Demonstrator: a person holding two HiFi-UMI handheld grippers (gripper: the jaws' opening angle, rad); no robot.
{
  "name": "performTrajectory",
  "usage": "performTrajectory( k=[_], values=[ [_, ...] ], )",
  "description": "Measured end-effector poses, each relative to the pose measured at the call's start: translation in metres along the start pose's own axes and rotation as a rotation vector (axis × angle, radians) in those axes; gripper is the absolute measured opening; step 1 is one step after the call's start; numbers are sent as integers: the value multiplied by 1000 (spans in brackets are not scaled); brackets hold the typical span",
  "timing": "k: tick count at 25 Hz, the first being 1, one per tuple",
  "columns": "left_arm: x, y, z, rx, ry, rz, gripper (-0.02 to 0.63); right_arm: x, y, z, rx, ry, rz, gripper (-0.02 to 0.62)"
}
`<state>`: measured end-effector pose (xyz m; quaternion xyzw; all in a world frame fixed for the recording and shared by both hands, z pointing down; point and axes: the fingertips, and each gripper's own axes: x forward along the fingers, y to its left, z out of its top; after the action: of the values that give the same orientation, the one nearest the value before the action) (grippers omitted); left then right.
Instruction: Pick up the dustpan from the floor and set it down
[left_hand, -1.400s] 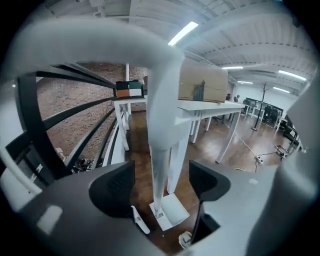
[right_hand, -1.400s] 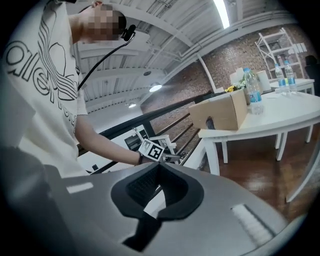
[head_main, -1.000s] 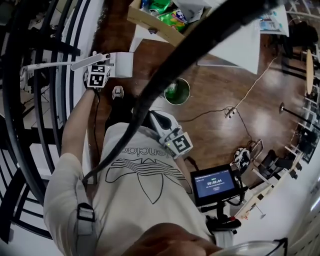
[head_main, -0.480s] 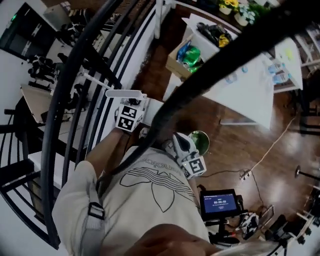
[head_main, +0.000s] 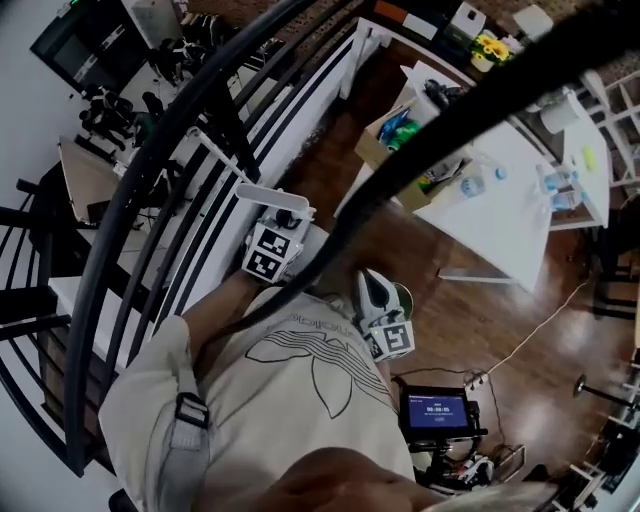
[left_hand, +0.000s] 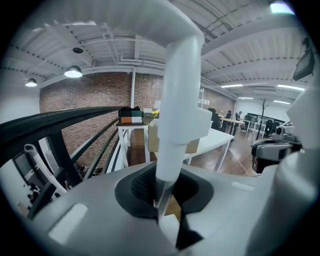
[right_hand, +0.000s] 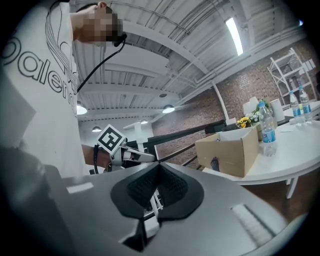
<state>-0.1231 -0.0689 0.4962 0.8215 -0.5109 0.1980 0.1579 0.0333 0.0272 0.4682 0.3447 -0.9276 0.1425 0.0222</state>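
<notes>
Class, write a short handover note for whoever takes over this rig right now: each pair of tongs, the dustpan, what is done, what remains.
Left tongs: shut on the handle of the white dustpan, which stands up from them.
Right tongs: shut, holding nothing.
Done: the dustpan is off the floor, held up beside the black railing.
Left: set it down.

Round ceiling lamps (left_hand: 73, 72) and a strip light (right_hand: 234, 35) light the room evenly; the left gripper view and right gripper view are bright, with dark corners and bowed lines at the edges. The head view is dimmer, perhaps underexposed, and a black cable (head_main: 480, 118) crosses it blurred.
</notes>
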Motion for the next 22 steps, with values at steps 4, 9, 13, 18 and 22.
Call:
performTrajectory(
  k=[4, 9, 13, 18, 22],
  values=[
    [-17, -7, 1, -18, 1, -6, 69, -1, 0, 4, -5, 0, -15, 2],
    [-19, -16, -4, -20, -6, 12, 69, -2, -7, 4, -11, -41, 0, 2],
    [-8, -20, -7, -15, 12, 3, 69, -8, -11, 7, 7, -66, -12, 2],
    [34, -2, -30, -5, 54, -10, 68, -9, -14, 1, 29, -45, -30, 2],
    [77, 13, -69, -12, 108, -20, 69, -13, -9, -10, 43, 13, -48, 2]
  ],
)
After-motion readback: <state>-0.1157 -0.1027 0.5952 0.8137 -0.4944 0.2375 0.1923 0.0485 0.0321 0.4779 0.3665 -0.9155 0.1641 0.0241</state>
